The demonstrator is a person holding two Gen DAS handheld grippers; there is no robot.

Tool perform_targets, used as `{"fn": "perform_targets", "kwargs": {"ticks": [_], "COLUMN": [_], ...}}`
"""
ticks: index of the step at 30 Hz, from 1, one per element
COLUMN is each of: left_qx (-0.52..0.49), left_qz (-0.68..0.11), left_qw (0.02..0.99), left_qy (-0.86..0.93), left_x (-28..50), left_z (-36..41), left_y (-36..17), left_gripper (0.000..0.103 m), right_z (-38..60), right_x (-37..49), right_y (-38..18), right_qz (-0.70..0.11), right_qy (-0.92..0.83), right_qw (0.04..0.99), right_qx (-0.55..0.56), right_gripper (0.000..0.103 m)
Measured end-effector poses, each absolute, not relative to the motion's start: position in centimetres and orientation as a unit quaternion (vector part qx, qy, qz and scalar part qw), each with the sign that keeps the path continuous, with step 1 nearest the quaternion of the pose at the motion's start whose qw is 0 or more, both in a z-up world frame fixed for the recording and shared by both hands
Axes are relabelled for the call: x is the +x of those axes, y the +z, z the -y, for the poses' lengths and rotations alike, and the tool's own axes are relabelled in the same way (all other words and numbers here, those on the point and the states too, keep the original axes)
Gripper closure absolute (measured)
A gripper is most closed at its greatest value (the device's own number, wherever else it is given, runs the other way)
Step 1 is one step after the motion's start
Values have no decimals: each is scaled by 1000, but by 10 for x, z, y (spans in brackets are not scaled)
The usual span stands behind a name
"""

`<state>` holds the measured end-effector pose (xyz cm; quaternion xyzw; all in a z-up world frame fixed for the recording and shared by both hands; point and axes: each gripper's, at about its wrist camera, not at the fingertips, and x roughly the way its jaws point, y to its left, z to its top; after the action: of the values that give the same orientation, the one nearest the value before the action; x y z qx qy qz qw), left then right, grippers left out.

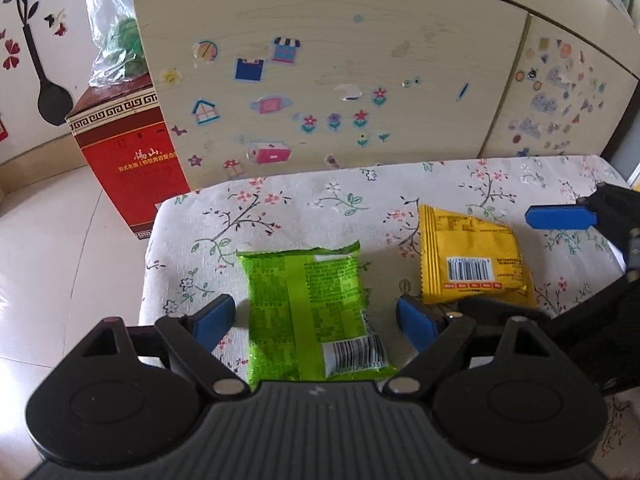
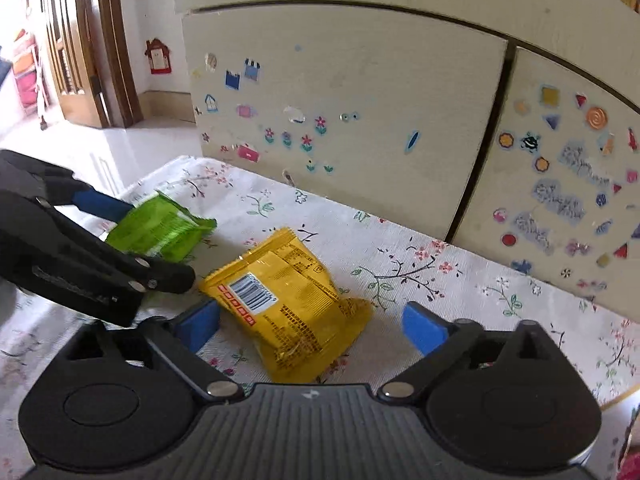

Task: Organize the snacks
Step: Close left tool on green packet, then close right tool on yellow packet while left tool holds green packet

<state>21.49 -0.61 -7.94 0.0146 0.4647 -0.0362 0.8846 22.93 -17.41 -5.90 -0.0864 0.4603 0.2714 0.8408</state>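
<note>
- Left gripper (image 1: 314,322) — jaws apart, straddling the green snack packet (image 1: 312,312), pads clear of it.
- Right gripper (image 2: 312,326) — jaws wide apart around the yellow snack packet (image 2: 288,304) on the floral cloth (image 2: 460,280).

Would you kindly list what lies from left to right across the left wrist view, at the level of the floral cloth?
Red cardboard box → green snack packet → yellow snack packet → right gripper's blue finger.

A home room is showing itself: a cabinet (image 1: 320,80) wearing children's stickers, a floral cloth (image 1: 280,208) covering the tabletop.
</note>
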Motion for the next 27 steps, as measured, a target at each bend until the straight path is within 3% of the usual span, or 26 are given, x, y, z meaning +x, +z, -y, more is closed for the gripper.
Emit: {"fn": "perform_targets", "kwargs": {"ticks": [4,7,9,11,17,23,26,27], "left_qx": [23,27,30,27,37,26,-8,-12], "left_qz": [-457,-453,-449,-447,-447,-459,-465,-461], "left_qw": [887,890,892,893,892,886,884,886], "left_qy": [-54,-52,-51,-50,-59,-64,-49,-45], "left_x": [213,213,213,213,204,179,170,167], "left_z": [9,10,7,5,8,14,6,5], "left_y": [-78,-76,-76,-75,-71,-68,-60,-56], "left_gripper": [29,40,47,50,53,53,53,53], "right_z": [171,170,171,172,173,174,173,176], "right_x": [228,227,225,224,216,196,187,185], "right_y": [-67,-63,-60,-57,-50,-37,-29,-25], "right_qz": [-453,-448,-444,-449,-468,-502,-495,-486], "right_qy": [277,287,283,280,262,265,236,228], "right_qw": [845,844,848,847,841,821,833,841], "right_qx": [-69,-68,-64,-56,-67,-65,-79,-68], "right_gripper": [1,20,46,63,86,88,82,73]}}
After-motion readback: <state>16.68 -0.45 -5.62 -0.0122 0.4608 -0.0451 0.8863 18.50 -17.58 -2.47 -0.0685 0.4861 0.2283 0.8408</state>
